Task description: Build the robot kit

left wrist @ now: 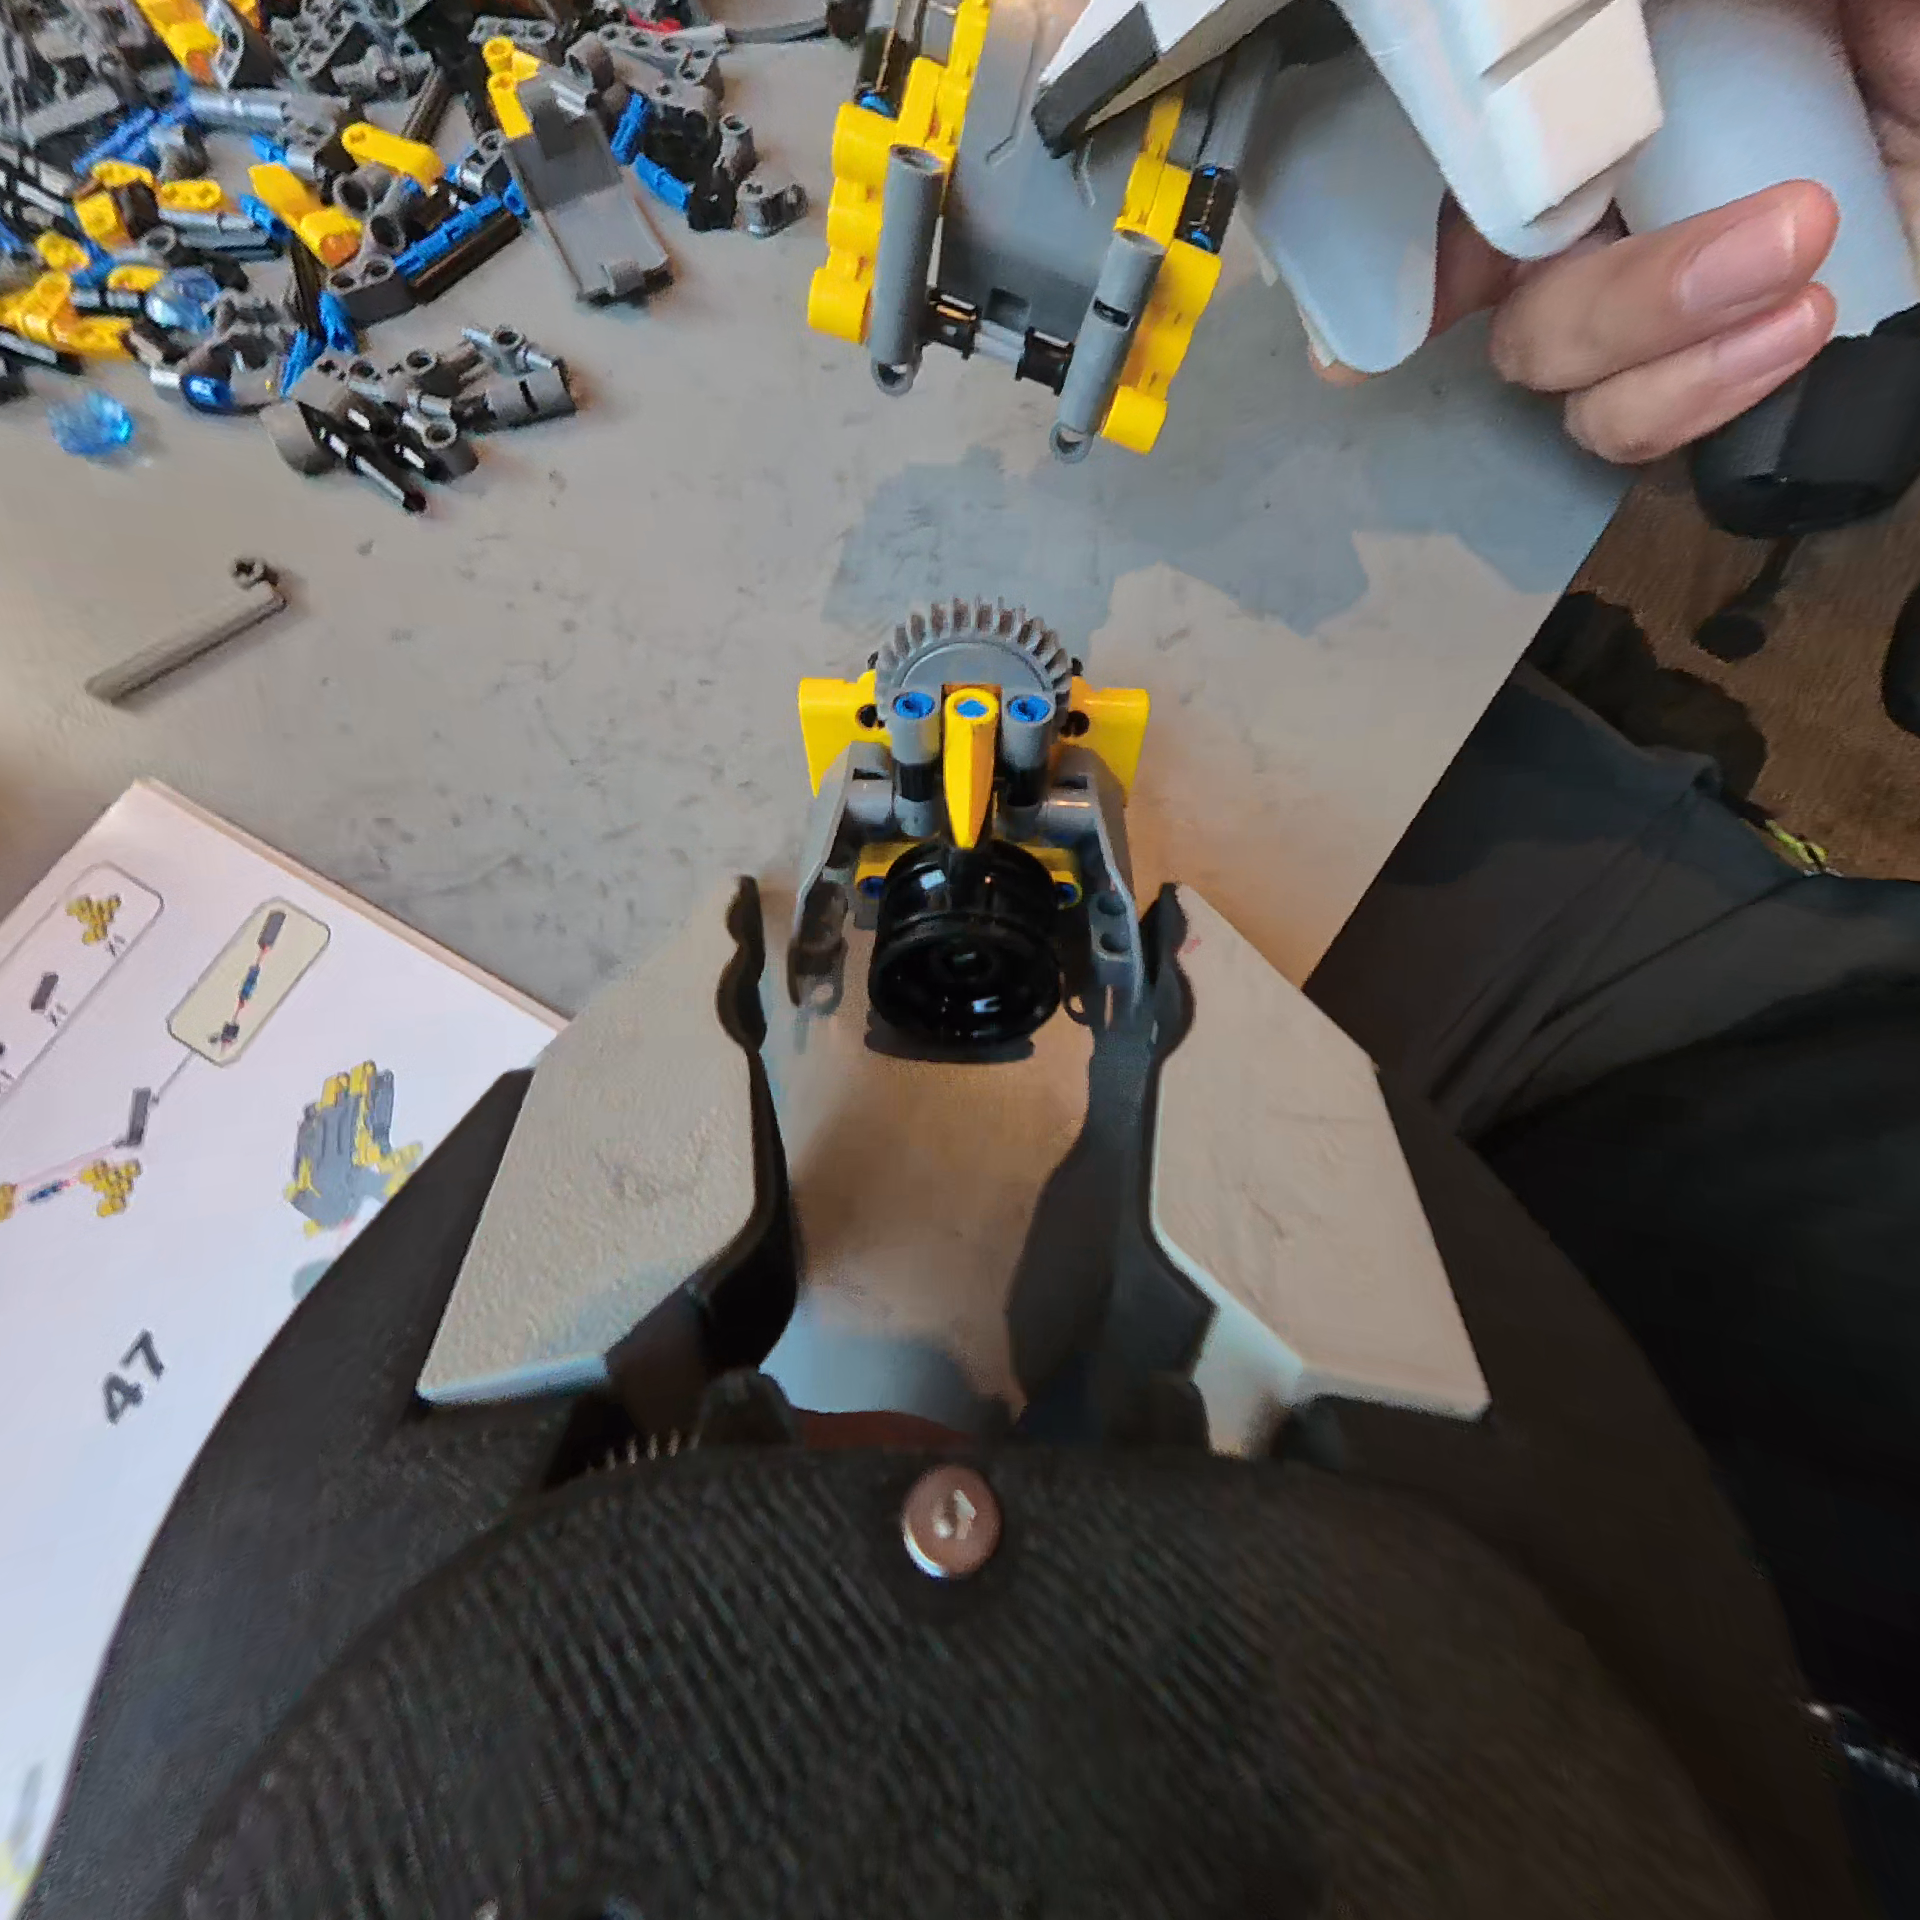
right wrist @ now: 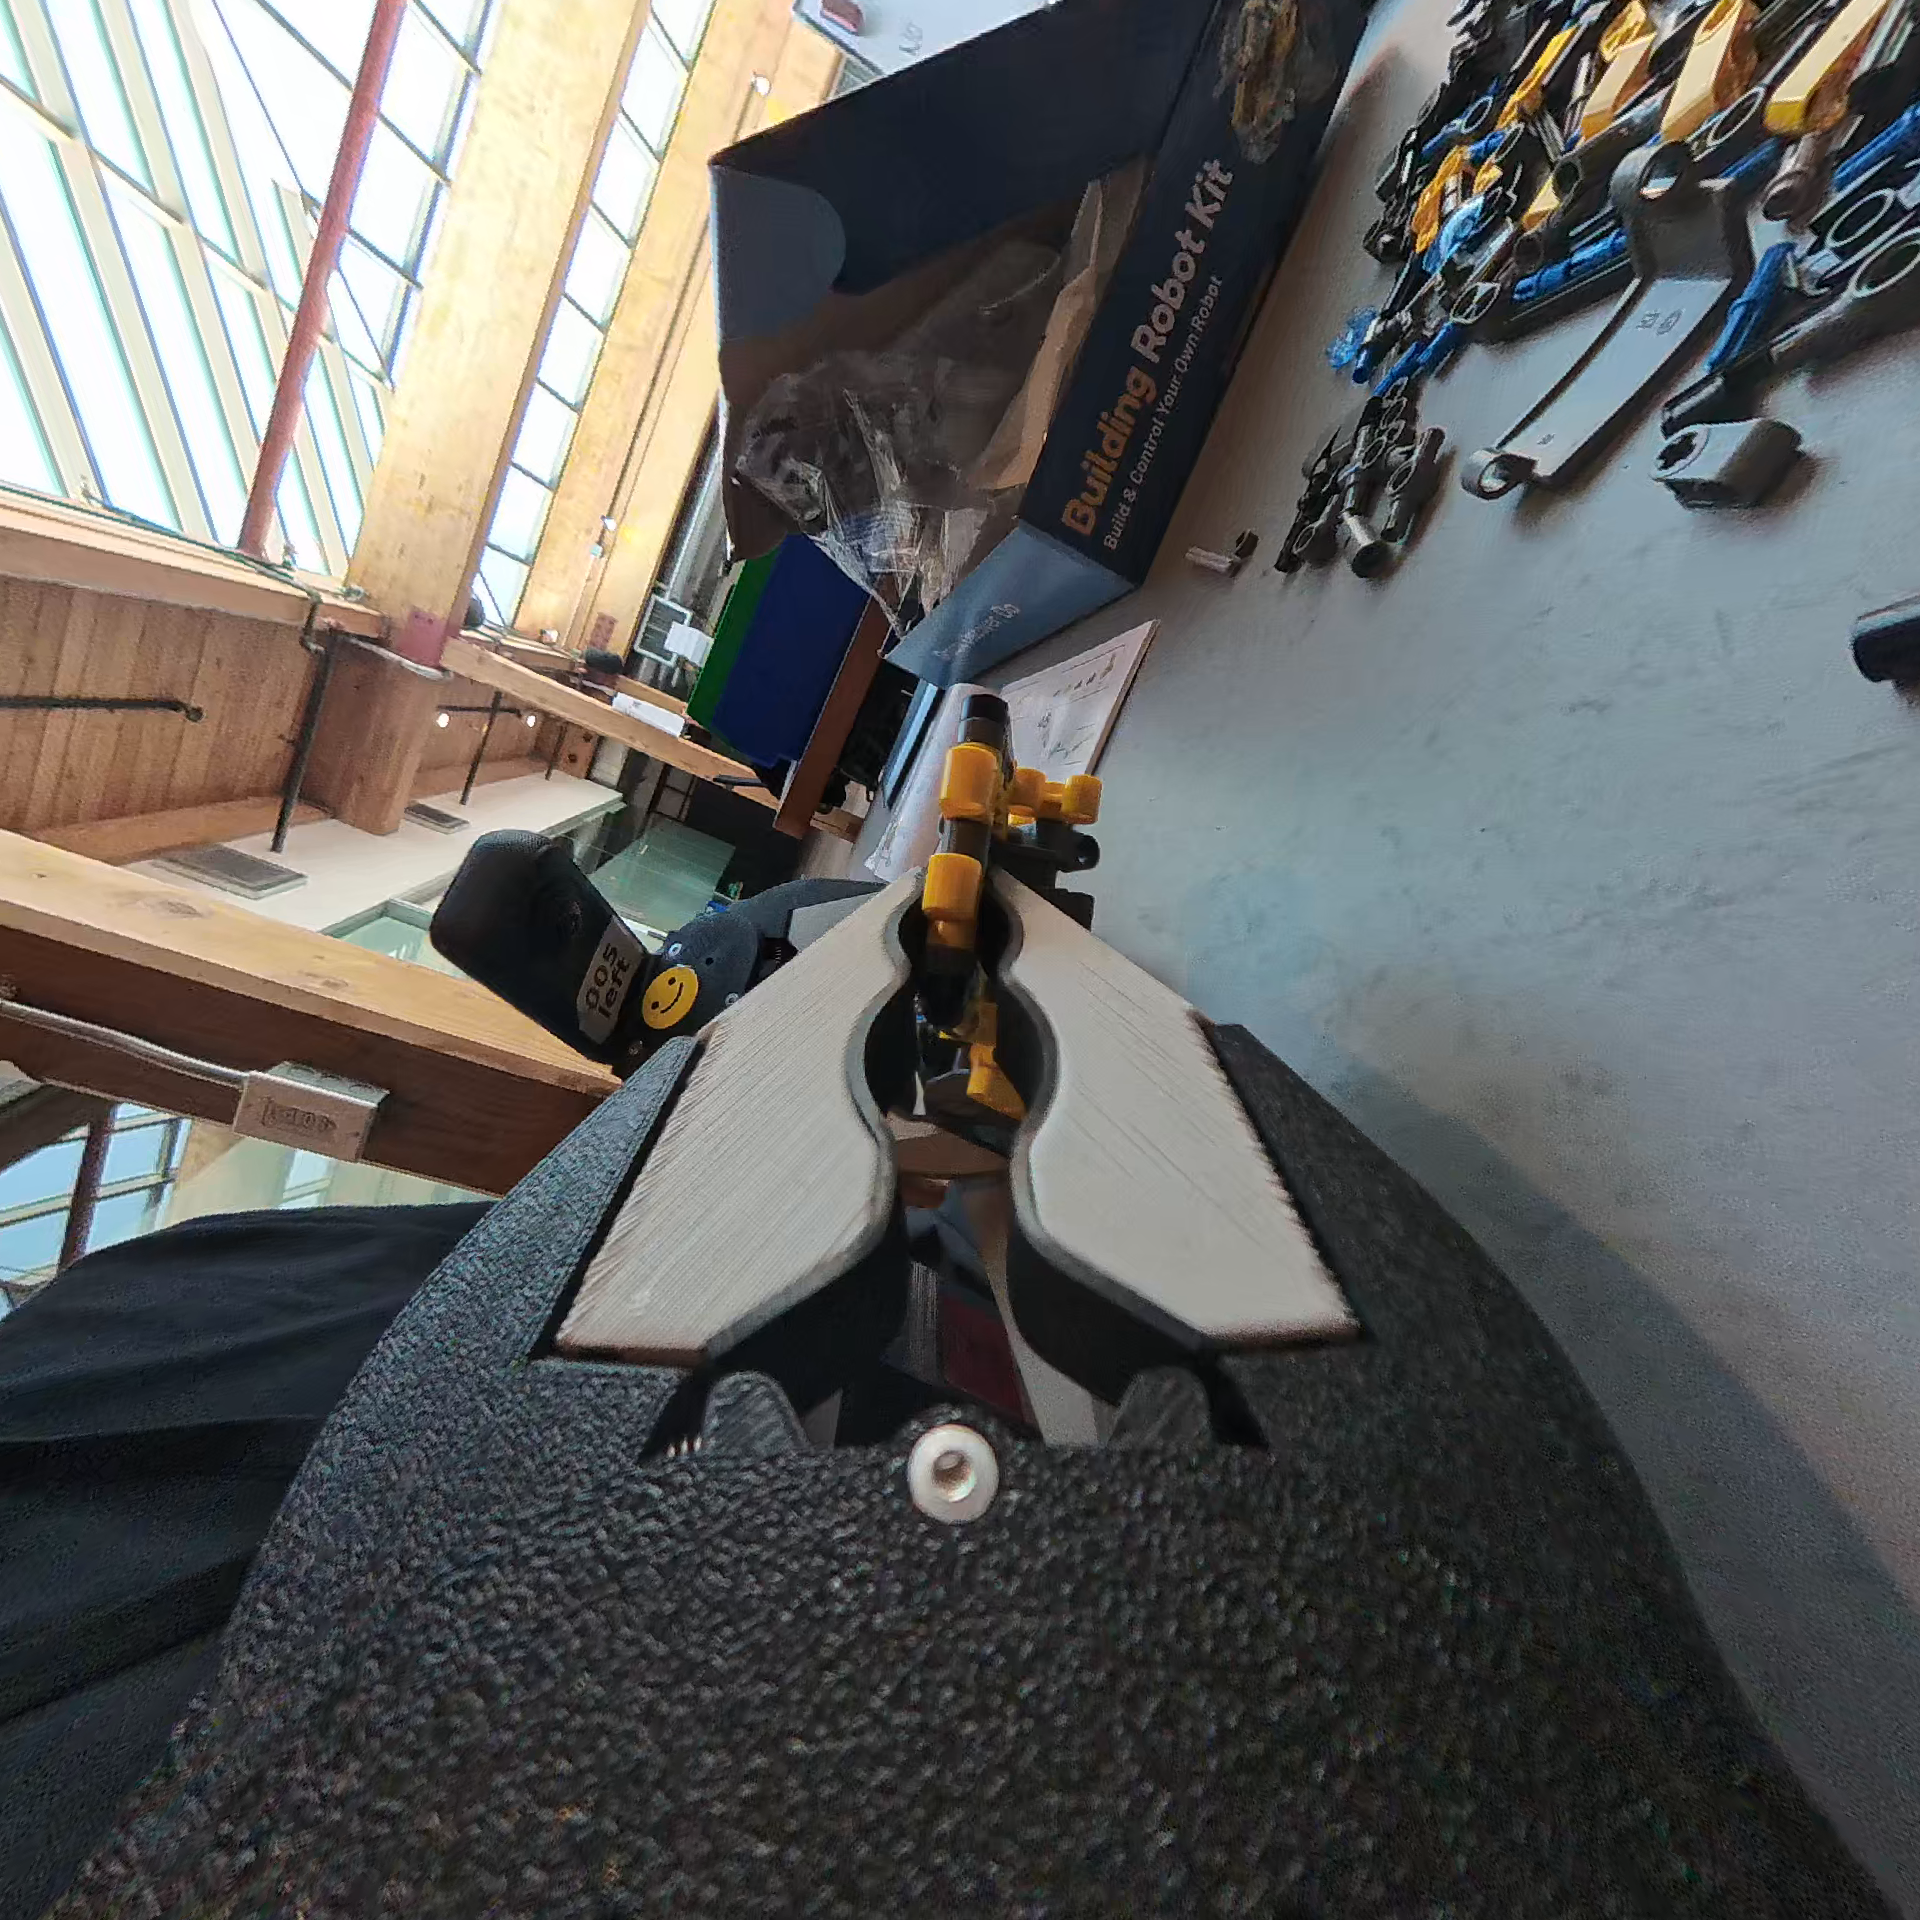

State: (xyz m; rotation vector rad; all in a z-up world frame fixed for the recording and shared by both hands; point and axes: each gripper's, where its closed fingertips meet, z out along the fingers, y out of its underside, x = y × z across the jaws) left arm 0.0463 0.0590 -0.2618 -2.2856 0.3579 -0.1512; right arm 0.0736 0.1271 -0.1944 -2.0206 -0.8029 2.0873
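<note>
Left gripper (left wrist: 956, 935) is pinching the wheeled brick assembly (left wrist: 971, 821) low over the table (left wrist: 623, 675) — right gripper (right wrist: 961, 925), rolled sideways, is clamping a yellow-grey assembly (right wrist: 971, 831), probably the far one.

glossy black plastic wheel (left wrist: 964, 954), matt grey mottled tabletop (left wrist: 582, 665), paper booklet (left wrist: 197, 1122), rough wooden beam (right wrist: 260, 997)

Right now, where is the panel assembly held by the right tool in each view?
Left wrist view: panel assembly top centre, in the right tool, beyond the wheel assembly gripped by the left tool.
Right wrist view: panel assembly centre, edge-on in the right tool.
Shared landmark: the booklet, bottom left in the left view, mid-frame in the right.
</note>
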